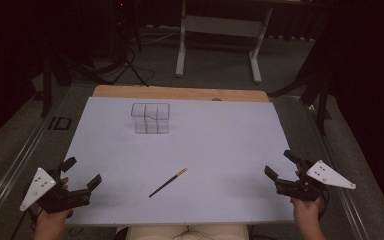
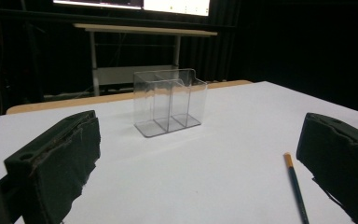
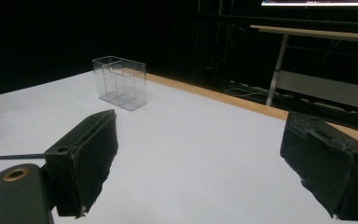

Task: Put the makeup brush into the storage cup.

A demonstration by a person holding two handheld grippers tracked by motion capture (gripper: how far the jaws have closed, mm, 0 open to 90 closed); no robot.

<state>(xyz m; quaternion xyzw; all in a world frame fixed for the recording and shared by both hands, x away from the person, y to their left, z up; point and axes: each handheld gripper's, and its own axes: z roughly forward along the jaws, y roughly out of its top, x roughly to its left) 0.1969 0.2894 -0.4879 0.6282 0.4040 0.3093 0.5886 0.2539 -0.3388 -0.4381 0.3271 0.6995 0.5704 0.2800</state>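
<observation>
A clear plastic organizer (image 1: 150, 118) with several compartments stands upright on the far left part of the white tabletop (image 1: 220, 145). A dark pencil (image 1: 168, 182) with an orange tip lies slanted near the front middle. My left gripper (image 1: 84, 171) hovers at the front left corner, open, with nothing between its jaws. My right gripper (image 1: 278, 163) is held at the front right edge, also open and empty. In the left gripper view my left gripper (image 2: 200, 128) faces the organizer (image 2: 170, 102), with the pencil (image 2: 294, 184) by its right jaw. In the right gripper view my right gripper (image 3: 203, 126) frames bare table; the organizer (image 3: 120, 83) stands far left and the pencil (image 3: 21, 157) lies behind the left jaw.
A strip of wooden table edge (image 1: 180, 93) shows beyond the white sheet. Farther back on the floor stand a white desk frame (image 1: 217, 30) and dark stand legs (image 1: 130, 65). Metal rails (image 1: 25, 150) run along both sides of the table.
</observation>
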